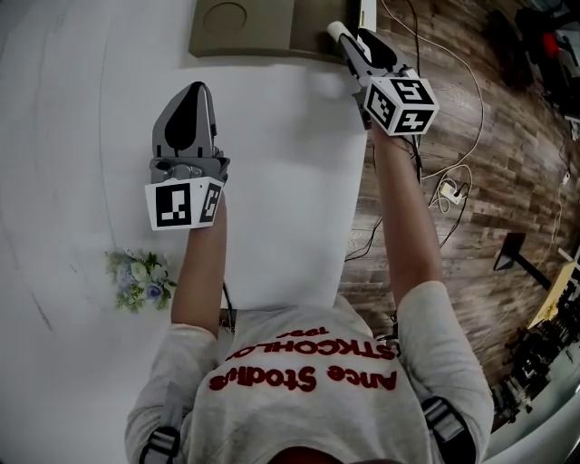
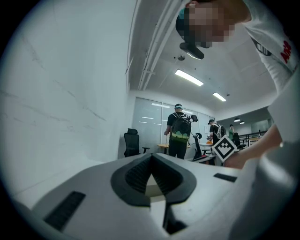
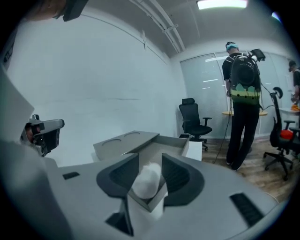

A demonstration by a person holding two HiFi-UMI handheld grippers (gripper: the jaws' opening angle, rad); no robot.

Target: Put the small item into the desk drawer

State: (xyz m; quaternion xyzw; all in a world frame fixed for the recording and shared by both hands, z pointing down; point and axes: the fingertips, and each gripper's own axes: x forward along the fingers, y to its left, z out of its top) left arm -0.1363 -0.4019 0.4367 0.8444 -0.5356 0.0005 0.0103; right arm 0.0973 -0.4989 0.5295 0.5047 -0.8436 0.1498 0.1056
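Observation:
A small white rounded item point(image 3: 146, 182) sits between the jaws of my right gripper point(image 3: 150, 180). It lies against the left pad, with a slim gap to the right pad, so the jaws stand open around it. In the head view the same item point(image 1: 337, 30) shows at the tip of my right gripper point(image 1: 346, 38), just over the open grey drawer point(image 1: 308, 32) at the desk's far edge. The drawer point(image 3: 168, 149) lies straight ahead, below the jaws. My left gripper point(image 1: 192, 91) rests on the white desk point(image 1: 281, 181), shut and empty point(image 2: 151, 182).
A grey panel with round recesses point(image 1: 237, 25) adjoins the drawer on its left. A small bunch of flowers point(image 1: 140, 279) lies on the desk's left side. Cables point(image 1: 453, 186) run over the wooden floor past the desk's right edge. A person with a backpack point(image 3: 243, 93) and an office chair point(image 3: 194, 123) are farther off.

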